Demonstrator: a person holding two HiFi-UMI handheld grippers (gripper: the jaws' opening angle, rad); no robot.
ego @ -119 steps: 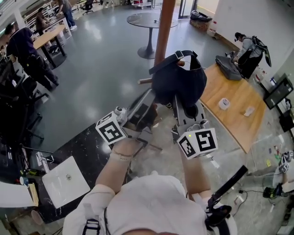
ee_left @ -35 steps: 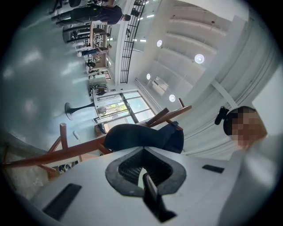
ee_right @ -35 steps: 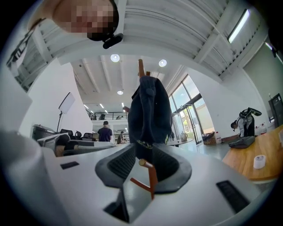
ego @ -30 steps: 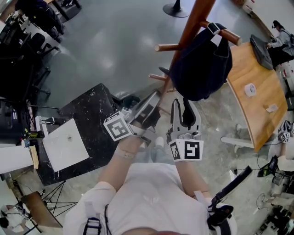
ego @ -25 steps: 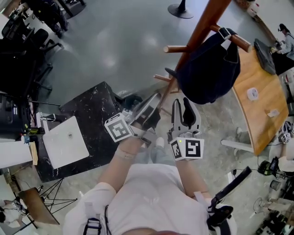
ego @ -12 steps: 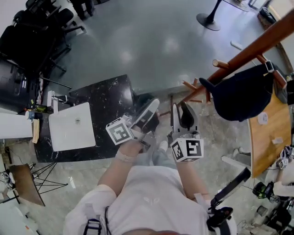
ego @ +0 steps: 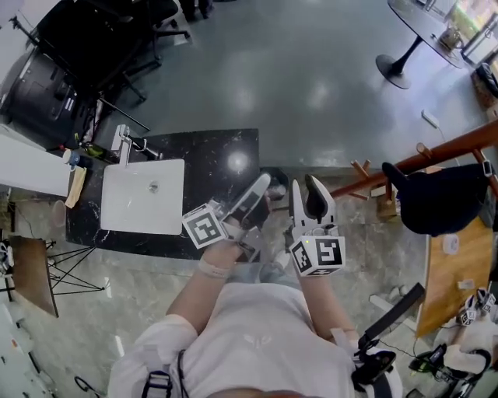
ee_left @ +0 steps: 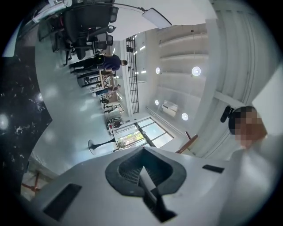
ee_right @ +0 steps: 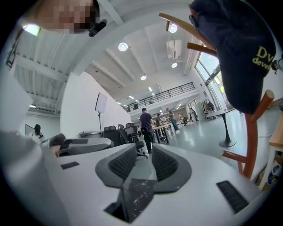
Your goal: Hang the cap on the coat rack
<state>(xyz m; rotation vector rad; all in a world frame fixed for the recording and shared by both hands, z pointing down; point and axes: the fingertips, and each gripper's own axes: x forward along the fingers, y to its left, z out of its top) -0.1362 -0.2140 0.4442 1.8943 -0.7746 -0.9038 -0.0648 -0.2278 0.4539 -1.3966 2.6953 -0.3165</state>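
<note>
Cap (ego: 447, 206): dark navy, hanging off a peg at the right edge of the head view. It also fills the upper right of the right gripper view (ee_right: 239, 53), where some yellow stitched lettering is cut off by the frame edge.
Coat rack (ego: 436, 151): reddish-brown wooden pole, slanting in from the right edge of the head view with short pegs sticking out. The cap hangs under the pole.
Left gripper (ego: 261, 183): held up near the person's chest, centre of the head view, well apart from the cap. Its own view shows the pads (ee_left: 128, 170) pinched together, with nothing in them.
Right gripper (ego: 305, 186): just beside the left one, to its right in the frame. The pads (ee_right: 166, 165) are spread with a clear gap, and only the room shows through it, so it's holding nothing.
Counter (ego: 226, 159): black marble slab, left of centre, just above the grippers in the head view.
Sink (ego: 124, 211): white square basin set into the counter's left end, with a faucet (ego: 123, 142) at its upper edge.
Wooden table (ego: 437, 284): light wood, lower right, below the cap.
Round table (ego: 420, 23): top right corner, on the grey floor (ego: 296, 78).
Office chairs (ego: 101, 39): a dark bunch, upper left.
</note>
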